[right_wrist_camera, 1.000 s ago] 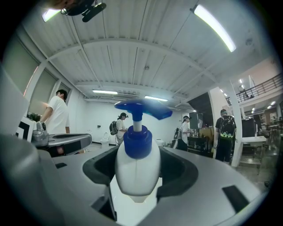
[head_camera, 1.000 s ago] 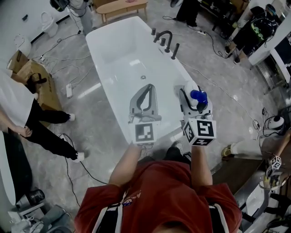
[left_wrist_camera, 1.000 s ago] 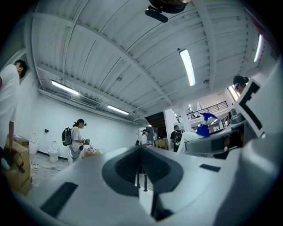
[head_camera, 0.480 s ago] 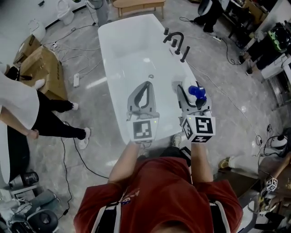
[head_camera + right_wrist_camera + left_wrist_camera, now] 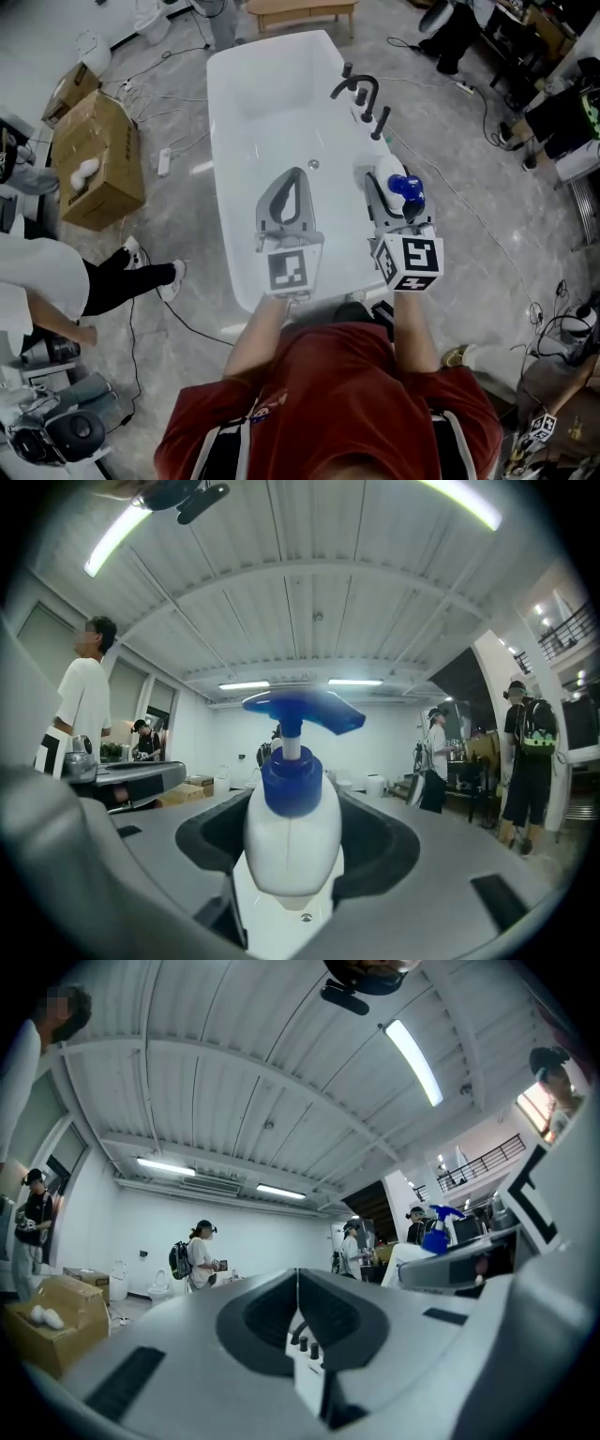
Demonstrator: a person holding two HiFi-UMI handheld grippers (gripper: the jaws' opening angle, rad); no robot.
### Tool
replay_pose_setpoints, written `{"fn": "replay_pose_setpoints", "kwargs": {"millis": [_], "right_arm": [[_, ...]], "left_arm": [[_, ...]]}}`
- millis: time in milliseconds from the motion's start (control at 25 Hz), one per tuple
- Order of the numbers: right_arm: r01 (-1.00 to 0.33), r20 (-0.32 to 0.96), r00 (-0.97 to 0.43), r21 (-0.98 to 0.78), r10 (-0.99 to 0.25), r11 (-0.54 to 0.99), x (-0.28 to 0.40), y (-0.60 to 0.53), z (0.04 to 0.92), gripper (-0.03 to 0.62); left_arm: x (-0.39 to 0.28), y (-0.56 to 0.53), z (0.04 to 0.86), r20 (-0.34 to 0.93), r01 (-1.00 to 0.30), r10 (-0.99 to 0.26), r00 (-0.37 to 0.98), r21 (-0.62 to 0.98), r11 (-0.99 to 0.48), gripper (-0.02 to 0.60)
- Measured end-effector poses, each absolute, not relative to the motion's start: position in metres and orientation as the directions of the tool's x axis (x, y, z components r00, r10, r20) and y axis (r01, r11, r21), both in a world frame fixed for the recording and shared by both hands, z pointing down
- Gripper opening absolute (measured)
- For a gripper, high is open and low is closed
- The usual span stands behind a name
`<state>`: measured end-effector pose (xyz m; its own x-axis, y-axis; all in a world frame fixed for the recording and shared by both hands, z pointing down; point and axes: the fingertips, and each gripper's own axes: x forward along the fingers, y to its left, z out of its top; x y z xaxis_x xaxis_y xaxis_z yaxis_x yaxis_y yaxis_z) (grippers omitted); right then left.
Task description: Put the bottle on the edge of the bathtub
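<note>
A white bottle [image 5: 390, 178] with a blue pump top is held upright in my right gripper [image 5: 392, 187], whose jaws are shut on its body. It hangs over the right rim of the white bathtub [image 5: 223, 169], near the front end. In the right gripper view the bottle [image 5: 292, 841] fills the gap between the jaws of the right gripper [image 5: 292, 855]. My left gripper [image 5: 296, 178] hovers over the tub's front half, shut and holding nothing. In the left gripper view its jaws meet along one line at the left gripper [image 5: 298, 1283], and the bottle [image 5: 435, 1239] shows to the right.
A black faucet set [image 5: 361, 94] stands on the tub's right rim, beyond the bottle. A cardboard box [image 5: 98, 155] sits on the floor to the left, and a person's legs [image 5: 112, 281] are nearby. Cables trail over the grey floor. A wooden bench [image 5: 300, 9] stands past the tub.
The head view has shifted, so the tub lies more centred under both grippers. The bystander at the left has moved toward the lower left. Both grippers keep their state.
</note>
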<state>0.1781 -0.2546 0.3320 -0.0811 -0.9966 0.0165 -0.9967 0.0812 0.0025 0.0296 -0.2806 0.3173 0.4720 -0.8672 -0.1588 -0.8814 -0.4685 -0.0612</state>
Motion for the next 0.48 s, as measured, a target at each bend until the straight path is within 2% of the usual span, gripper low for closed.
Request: {"fn": "replay_pose_setpoints", "kwargs": {"millis": [480], "right_arm": [[-0.987, 0.025, -0.156, -0.026, -0.987, 0.156, 0.281, -0.293, 0.342, 0.273]], "left_arm": [[0.126, -0.303, 0.318, -0.146, -0.918, -0.906, 0.397, -0.069, -0.391, 0.016]]}}
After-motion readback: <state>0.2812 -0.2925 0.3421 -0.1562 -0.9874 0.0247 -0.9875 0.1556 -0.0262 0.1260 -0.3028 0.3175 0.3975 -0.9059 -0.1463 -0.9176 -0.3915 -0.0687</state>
